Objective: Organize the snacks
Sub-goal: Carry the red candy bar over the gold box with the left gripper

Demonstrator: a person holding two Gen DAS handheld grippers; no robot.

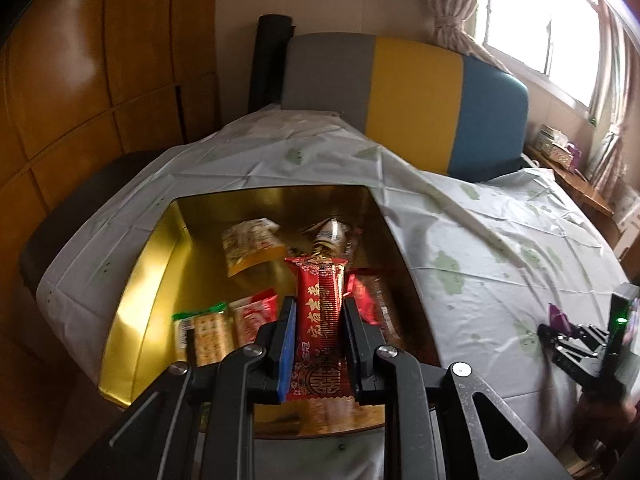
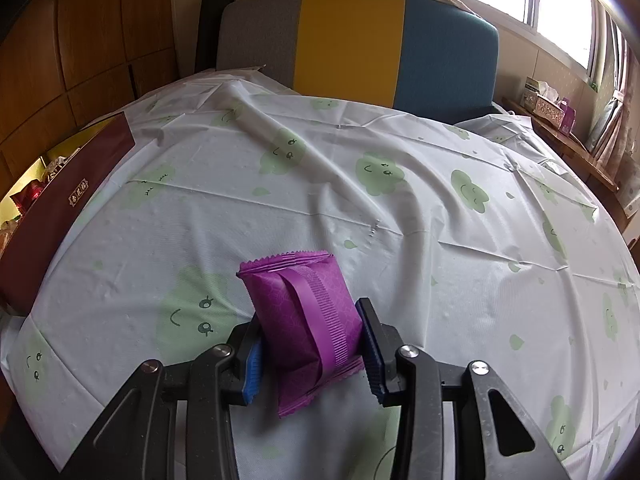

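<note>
My left gripper (image 1: 319,312) is shut on a red snack packet (image 1: 321,304) with gold characters and holds it over the open gold-lined box (image 1: 132,300). Several packets lie in the box: a yellow one (image 1: 250,250), a green-edged cracker pack (image 1: 206,334), a red-white one (image 1: 254,316). My right gripper (image 2: 310,328) is shut on a purple snack packet (image 2: 308,316) just above the tablecloth (image 2: 400,220). The right gripper with the purple packet also shows at the right edge of the left wrist view (image 1: 560,320). The box's maroon outer side (image 2: 60,216) shows at the left of the right wrist view.
A white tablecloth with green cloud faces (image 1: 480,264) covers the table. A grey, yellow and blue chair back (image 2: 360,44) stands behind it. Wooden cabinets (image 1: 80,80) are at the left. A shelf with tissue boxes (image 2: 548,104) is under the window at the right.
</note>
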